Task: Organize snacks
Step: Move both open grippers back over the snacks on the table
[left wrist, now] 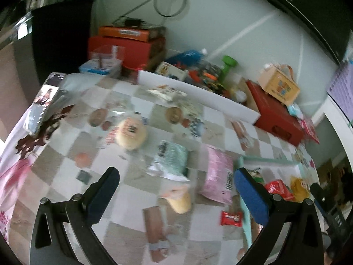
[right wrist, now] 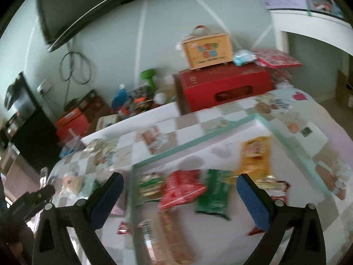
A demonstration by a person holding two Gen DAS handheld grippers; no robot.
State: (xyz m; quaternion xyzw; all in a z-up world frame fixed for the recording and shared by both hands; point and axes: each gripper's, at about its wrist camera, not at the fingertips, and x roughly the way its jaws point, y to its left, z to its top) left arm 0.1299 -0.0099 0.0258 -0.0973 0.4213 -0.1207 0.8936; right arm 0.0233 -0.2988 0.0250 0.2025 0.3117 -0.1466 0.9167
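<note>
A pink rectangular snack packet (left wrist: 217,173) lay on the checked bench (left wrist: 66,154) beside the mint-rimmed white tray (right wrist: 198,130). Both tools, left (left wrist: 176,190) and right (right wrist: 179,195), hovered with fingers spread wide, holding nothing.

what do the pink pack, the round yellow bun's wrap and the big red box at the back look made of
Pink pack: probably thin plastic film, glossy, with wrinkles and a printed barcode.
Round yellow bun: its wrap looks like clear plastic, since glare shows around it; blur leaves this open.
Red box: likely cardboard with a matte finish, judging by its flat faces, sharp edges and cut-out handle slot.
</note>
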